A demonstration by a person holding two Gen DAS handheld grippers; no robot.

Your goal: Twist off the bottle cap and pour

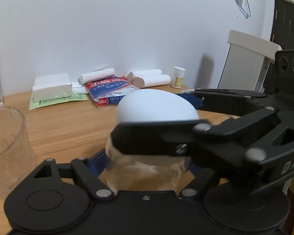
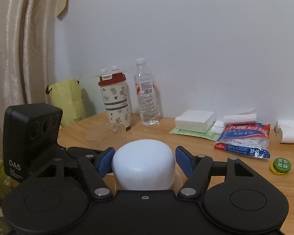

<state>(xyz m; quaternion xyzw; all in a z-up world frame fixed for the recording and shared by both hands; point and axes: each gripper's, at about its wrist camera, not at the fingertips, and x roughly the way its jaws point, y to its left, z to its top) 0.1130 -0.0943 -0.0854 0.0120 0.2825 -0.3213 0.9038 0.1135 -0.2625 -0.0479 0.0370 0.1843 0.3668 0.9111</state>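
Jaws of left gripper (image 1: pixel 144 163) astride upright bottle (image 1: pixel 147 179), right gripper's (image 2: pixel 145 160) astride skyward cap (image 2: pixel 143 168); grip uncertain.

Soft, even indoor light fills both fisheye views, leaving the white wall (image 2: pixel 186 39) pale grey-blue and the wooden bench (image 1: pixel 68 125) warm and free of glare. A small pill bottle (image 1: pixel 179 77) throws a faint shadow up and to the right on the wall. Straight lines bow toward dark rounded corners, and the near hand-held gripper (image 1: pixel 147 156) and glass cup (image 1: pixel 7 148) are smeared and soft.
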